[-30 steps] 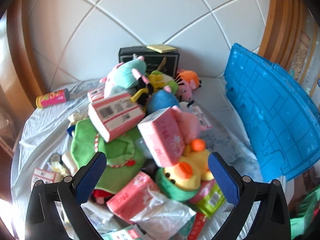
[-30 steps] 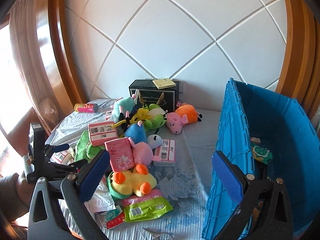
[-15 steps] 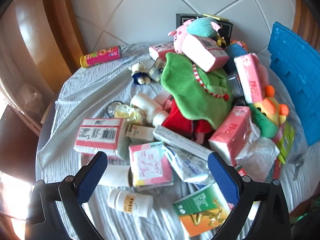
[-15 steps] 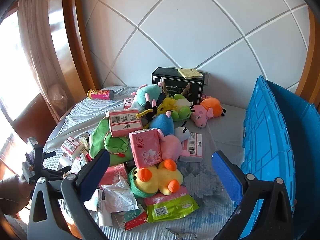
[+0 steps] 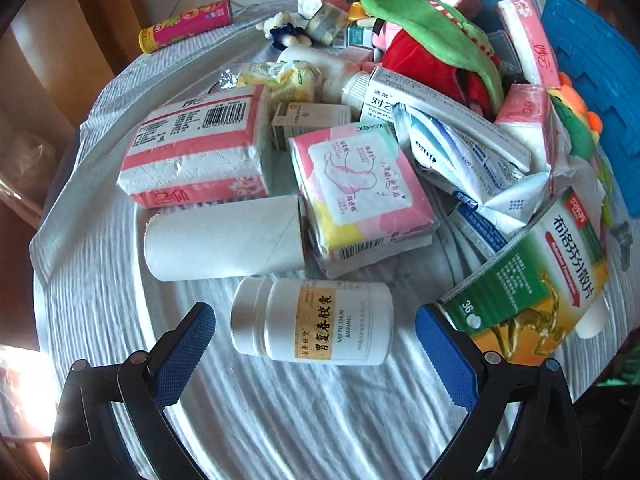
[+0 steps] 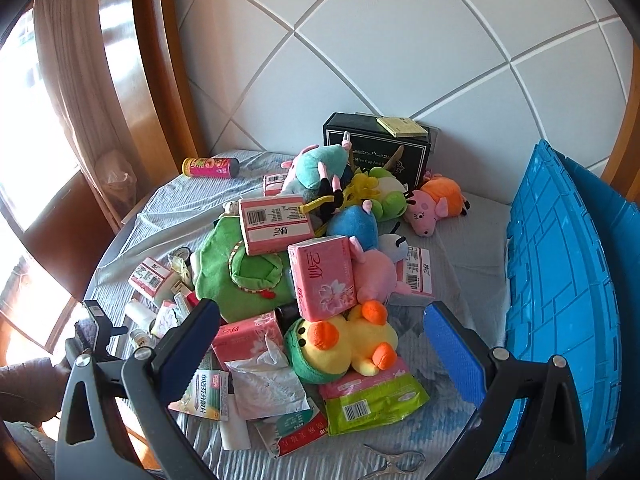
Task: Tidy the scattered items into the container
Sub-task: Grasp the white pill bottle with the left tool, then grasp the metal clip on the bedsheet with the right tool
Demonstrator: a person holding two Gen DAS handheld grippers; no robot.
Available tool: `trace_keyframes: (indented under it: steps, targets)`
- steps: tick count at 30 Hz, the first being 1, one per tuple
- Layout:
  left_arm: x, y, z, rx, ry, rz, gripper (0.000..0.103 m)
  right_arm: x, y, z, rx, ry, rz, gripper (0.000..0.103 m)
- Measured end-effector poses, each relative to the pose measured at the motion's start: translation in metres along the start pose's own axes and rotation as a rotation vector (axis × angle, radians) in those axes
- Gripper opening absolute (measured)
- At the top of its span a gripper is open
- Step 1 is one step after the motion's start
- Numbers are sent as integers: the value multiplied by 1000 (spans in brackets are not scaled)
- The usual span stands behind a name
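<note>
the left gripper hovers low at the near edge of the table, jaws wide and empty, straddling the white pill bottle that lies on its side between the pads; judged best closed squarely across the bottle's body, since it could roll. the right gripper is held higher, jaws wide and empty, aimed at the yellow duck plush. the blue container stands at far right.

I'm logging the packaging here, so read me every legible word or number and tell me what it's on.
"WEI FU CHUN JIAONANG": white pill bottle.
"36": green medicine box.
"Paracetam...", cut off: long white box.
"Coffee Cup And S...", partly hidden: black box.
Barcode digits and small print elsewhere: too small.
</note>
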State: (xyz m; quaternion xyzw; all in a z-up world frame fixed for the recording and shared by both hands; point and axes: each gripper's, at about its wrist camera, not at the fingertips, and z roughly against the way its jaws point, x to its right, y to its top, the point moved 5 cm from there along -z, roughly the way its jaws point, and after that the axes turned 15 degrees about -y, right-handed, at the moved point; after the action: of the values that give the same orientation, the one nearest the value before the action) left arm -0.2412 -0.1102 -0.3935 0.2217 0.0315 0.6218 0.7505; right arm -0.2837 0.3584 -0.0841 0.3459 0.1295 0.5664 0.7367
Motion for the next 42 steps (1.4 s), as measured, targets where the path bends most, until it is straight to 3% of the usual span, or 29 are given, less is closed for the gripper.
trace_keyframes:
  steps: [8, 10, 11, 20, 33, 42]
  targets:
    - [-3, 1, -14, -30, -60, -30, 98, -13, -20, -6, -57, -16, -40, 103]
    - [-1, 2, -14, -40, -76, -35, 81, -13, -27, -10, -70, -21, -57, 103]
    - [-1, 2, -14, -46, -79, -35, 79, -13, -30, -12, -78, -25, -63, 103]
    - [5, 2, 5, -40, -129, -52, 79, 1, -71, -44, -138, -75, -90, 103]
    - [4, 23, 56, 48, -81, -66, 79, 37, -166, -141, -394, -164, -197, 103]
    - [5, 47, 68, 67, -64, -104, 79, 83, -240, -154, -547, -302, -343, 103]
